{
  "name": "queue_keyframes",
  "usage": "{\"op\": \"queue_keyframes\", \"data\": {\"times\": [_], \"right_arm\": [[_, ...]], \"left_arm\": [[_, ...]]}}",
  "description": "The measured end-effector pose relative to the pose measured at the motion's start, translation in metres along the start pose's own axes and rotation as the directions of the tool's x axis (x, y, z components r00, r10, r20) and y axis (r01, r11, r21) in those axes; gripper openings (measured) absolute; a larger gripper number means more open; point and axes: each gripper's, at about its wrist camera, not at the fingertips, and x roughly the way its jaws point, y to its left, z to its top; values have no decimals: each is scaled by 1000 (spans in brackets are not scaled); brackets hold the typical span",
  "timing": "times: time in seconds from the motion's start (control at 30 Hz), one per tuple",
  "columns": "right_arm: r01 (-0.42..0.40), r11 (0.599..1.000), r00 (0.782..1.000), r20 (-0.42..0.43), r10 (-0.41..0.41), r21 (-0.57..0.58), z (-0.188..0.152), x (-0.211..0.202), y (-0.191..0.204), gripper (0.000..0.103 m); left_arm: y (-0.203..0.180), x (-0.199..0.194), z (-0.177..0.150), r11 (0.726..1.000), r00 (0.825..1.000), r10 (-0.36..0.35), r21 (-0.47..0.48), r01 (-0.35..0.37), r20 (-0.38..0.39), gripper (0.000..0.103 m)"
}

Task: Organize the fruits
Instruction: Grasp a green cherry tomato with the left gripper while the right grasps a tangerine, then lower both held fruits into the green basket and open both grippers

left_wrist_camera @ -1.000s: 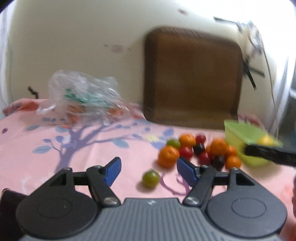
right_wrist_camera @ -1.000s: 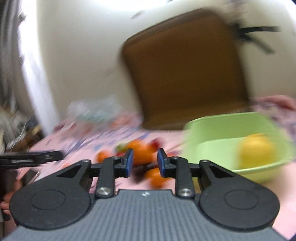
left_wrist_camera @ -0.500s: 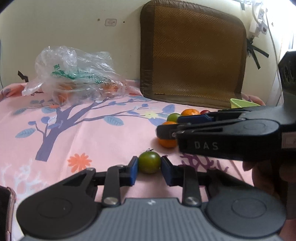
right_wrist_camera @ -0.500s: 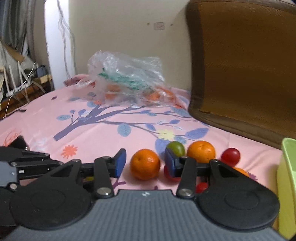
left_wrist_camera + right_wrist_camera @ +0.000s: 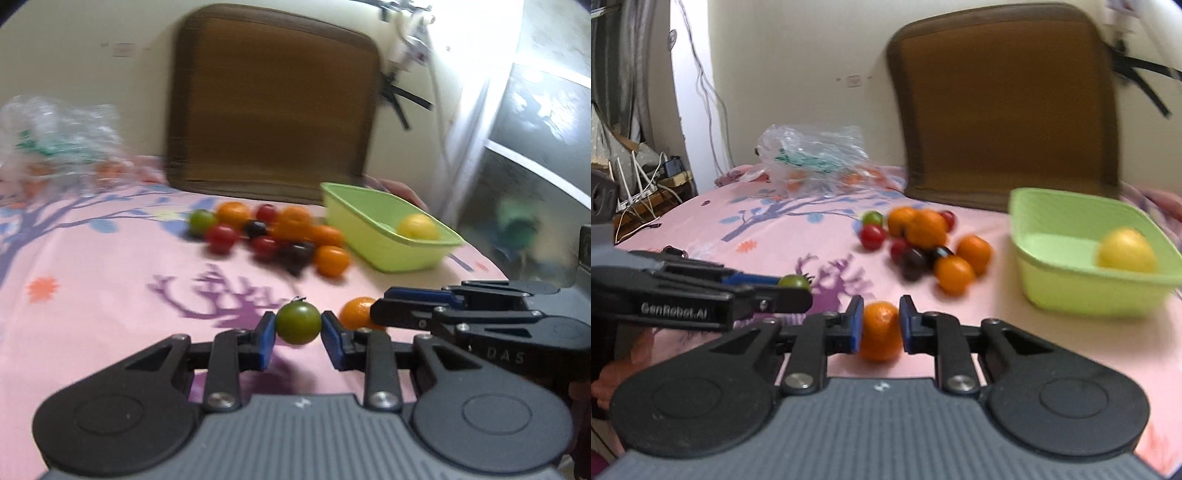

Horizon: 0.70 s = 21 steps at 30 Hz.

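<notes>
Your left gripper (image 5: 298, 328) is clamped on the green tomato (image 5: 298, 322), its blue pads pressing both sides of the fruit just above the pink bedsheet (image 5: 92, 266). Your right gripper (image 5: 881, 329) has just been closing and now squeezes the orange (image 5: 881, 331) between its pads. The 2 grippers sit side by side near the front edge of the bed, the right one just beside the left.

Farther in, toward the middle of the bed, lies the fruit pile (image 5: 923, 243) of oranges and red, dark and green tomatoes. To its right, near the bed's right edge, stands the green basket (image 5: 1071, 291) with 1 yellow fruit (image 5: 1126, 251) inside. A clear plastic bag (image 5: 812, 158) rests at the far left, before the wall.
</notes>
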Motion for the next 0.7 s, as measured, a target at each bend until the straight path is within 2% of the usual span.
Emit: {"op": "queue_keyframes", "data": {"times": [0.1,0.13,0.2,0.23,0.33,0.47,0.57,0.7], "right_arm": [[3,1000,1000,5,-3,8,-5,-6,-2,27],[4,1000,1000,5,-4,6,-6,-6,0,30],[-3,1000,1000,0,3,7,-8,-2,2,44],[-6,1000,1000,-13,6,8,-9,1,4,45],[-24,1000,998,-49,25,19,-13,15,5,45],[-48,997,997,-51,51,56,-14,20,1,40],[-34,998,999,-12,35,59,-14,11,-3,39],[19,997,998,65,-23,70,-6,-8,-22,39]], "left_arm": [[-10,14,-3,1000,999,28,13,-27,-37,28],[-11,17,-4,1000,998,27,5,-27,-49,28],[-12,19,-7,999,998,40,1,-40,-56,28],[-12,18,-8,999,997,45,6,-45,-56,26],[-11,16,-8,997,995,82,20,-81,-53,27],[-9,16,-4,997,996,70,23,-69,-63,27],[-17,19,8,999,998,25,29,-23,-56,27],[-37,32,46,998,999,-43,44,44,-21,27]]}}
